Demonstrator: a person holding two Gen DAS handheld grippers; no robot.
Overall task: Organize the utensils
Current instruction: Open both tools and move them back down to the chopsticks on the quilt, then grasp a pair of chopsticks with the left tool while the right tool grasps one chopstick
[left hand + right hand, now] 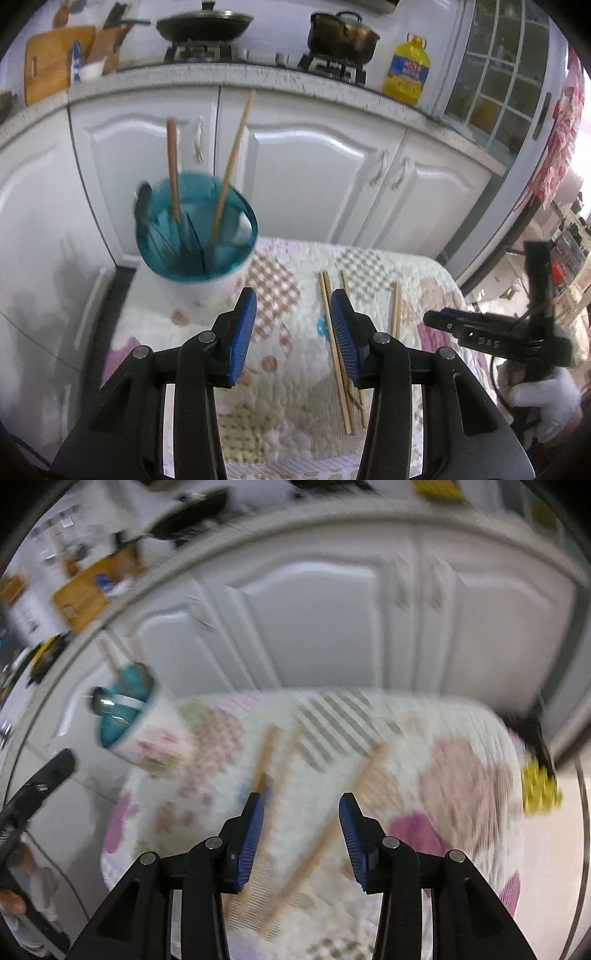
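Observation:
A white utensil holder (195,236) with a teal inside stands at the far left of the quilted cloth (280,413). It holds two wooden chopsticks and some dark utensils. Loose chopsticks (334,347) lie on the cloth, with another (396,310) further right. My left gripper (293,306) hovers open over the cloth, right of the holder, with nothing between its pads. The right gripper (436,317) comes in from the right in a gloved hand (546,398). In the blurred right wrist view my right gripper (303,805) is open above a loose chopstick (317,845). The holder (125,709) is far left.
White cabinet doors (325,166) rise just behind the cloth-covered surface. On the counter above are a wok (203,26), a pot (341,35), a yellow oil bottle (406,70) and a cutting board (51,62). A yellow object (539,786) sits at the cloth's right edge.

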